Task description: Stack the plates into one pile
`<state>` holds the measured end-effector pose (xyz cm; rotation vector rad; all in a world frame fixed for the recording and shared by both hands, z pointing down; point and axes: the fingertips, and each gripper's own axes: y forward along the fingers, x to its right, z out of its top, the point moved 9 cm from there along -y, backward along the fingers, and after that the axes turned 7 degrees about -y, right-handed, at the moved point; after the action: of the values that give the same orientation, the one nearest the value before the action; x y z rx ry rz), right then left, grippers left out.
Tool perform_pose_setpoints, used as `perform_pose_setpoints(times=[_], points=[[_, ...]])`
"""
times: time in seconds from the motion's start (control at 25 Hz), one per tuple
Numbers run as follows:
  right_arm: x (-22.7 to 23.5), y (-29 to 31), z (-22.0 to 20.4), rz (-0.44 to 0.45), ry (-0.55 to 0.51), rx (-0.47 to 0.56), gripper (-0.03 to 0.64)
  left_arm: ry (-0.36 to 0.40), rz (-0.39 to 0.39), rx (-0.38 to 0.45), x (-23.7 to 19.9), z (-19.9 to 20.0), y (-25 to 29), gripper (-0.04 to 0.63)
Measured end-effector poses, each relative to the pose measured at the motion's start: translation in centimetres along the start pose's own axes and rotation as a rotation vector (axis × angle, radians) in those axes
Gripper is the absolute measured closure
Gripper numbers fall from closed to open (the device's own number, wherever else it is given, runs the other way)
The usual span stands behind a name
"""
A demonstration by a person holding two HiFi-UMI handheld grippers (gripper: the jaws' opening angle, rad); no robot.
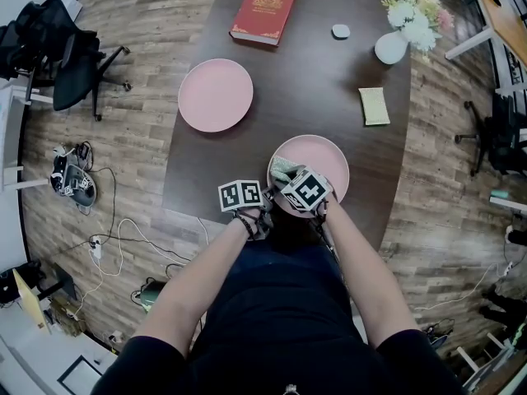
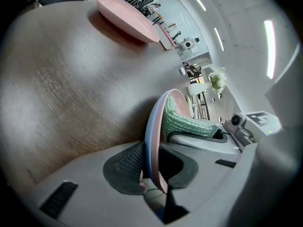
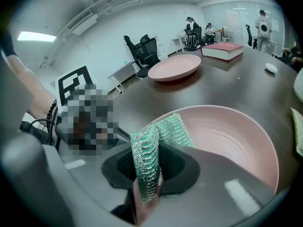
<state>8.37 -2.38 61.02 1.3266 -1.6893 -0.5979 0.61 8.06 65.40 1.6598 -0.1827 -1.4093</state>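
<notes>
Two pink plates lie on the dark table (image 1: 329, 81): the near plate (image 1: 321, 159) at the table's near edge, and the far plate (image 1: 216, 95) well apart from it, toward the far left. The left tongs (image 2: 151, 171) are closed narrowly on the near plate's rim, one jaw inside and one outside. The right tongs (image 3: 147, 174) stand wider and pinch a green cloth (image 3: 147, 150) that drapes over the same rim into the plate. I cannot tell whether the rim itself is caught with it. To lift well, I judge the left grip should carry the load while the right steadies through the cloth, so the plate rises level. Lower it centred on the far plate and let go only once it sits flat, since the cloth may slide.
</notes>
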Motion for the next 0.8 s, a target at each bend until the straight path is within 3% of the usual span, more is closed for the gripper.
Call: perform_pose_setpoints(times=[0.8], points=[[-0.9,-0.3,0.1,-0.052,-0.025,-0.120,0.532,-0.018,0.018,0.022,0.0,-0.1,0.1,0.545]])
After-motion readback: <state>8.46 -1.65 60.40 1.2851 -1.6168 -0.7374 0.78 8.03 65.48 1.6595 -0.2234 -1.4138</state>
